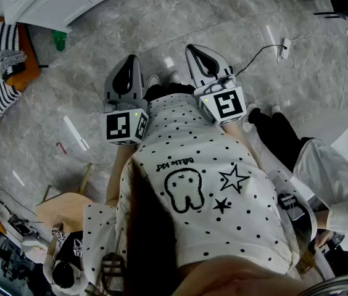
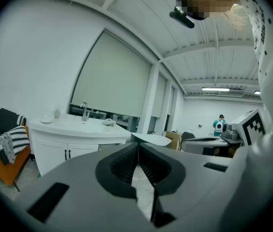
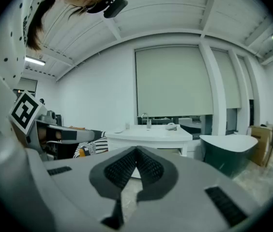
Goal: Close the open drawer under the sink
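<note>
Person standing on a grey marble floor [image 1: 161, 23], both tools held out ahead and well apart from the work. The left gripper [image 1: 127, 60] had its jaws pressed together with nothing between them. The right gripper [image 1: 194, 49] was likewise pressed together and empty.

The white sink cabinet [image 1: 50, 5] lay at the upper left of the head view. In the left gripper view it stood at middle left, and in the right gripper view at centre, beyond the jaw tips. The faucet [image 2: 84, 111] rose from its top. The open drawer itself could not be made out at this range. Only two door handles [image 2: 68, 153] showed on the front.

Handling, as a judgement: a drawer of this kind is rigid and runs on slides, so it should yield to a steady, modest push. Its painted front looks smooth and may be slippery. No pinch is needed: closed jaw tips set flat against the middle of the drawer front should drive it home without skewing.
</note>
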`<state>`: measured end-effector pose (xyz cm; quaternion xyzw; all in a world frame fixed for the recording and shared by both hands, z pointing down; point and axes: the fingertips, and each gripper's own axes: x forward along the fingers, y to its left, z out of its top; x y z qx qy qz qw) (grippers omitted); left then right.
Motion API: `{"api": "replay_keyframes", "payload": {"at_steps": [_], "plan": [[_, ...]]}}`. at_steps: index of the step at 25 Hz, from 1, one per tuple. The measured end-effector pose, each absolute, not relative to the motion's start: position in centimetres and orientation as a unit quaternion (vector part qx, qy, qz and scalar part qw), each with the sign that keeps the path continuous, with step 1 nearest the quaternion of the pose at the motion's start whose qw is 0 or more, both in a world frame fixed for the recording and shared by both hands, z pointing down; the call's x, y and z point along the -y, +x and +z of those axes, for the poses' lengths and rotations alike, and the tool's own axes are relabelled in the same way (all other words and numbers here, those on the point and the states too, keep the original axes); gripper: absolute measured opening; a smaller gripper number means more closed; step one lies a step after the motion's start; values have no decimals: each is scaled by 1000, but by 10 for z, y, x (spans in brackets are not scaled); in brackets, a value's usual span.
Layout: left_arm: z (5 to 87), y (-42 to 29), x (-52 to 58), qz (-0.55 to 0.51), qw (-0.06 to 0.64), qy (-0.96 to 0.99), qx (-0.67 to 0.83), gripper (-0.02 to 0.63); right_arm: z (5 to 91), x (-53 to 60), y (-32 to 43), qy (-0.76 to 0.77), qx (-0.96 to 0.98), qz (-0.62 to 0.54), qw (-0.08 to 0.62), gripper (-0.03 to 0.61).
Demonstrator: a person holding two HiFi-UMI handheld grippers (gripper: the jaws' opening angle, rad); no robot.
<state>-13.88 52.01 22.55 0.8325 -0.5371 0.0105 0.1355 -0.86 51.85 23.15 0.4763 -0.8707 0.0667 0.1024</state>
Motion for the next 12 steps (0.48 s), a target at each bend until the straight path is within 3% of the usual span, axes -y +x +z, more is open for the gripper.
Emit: {"api": "replay_keyframes", "payload": {"at_steps": [12], "plan": [[220,-105,-521,6,142,831,537,14,230,-522,24,474,872,63,106,12]]}}
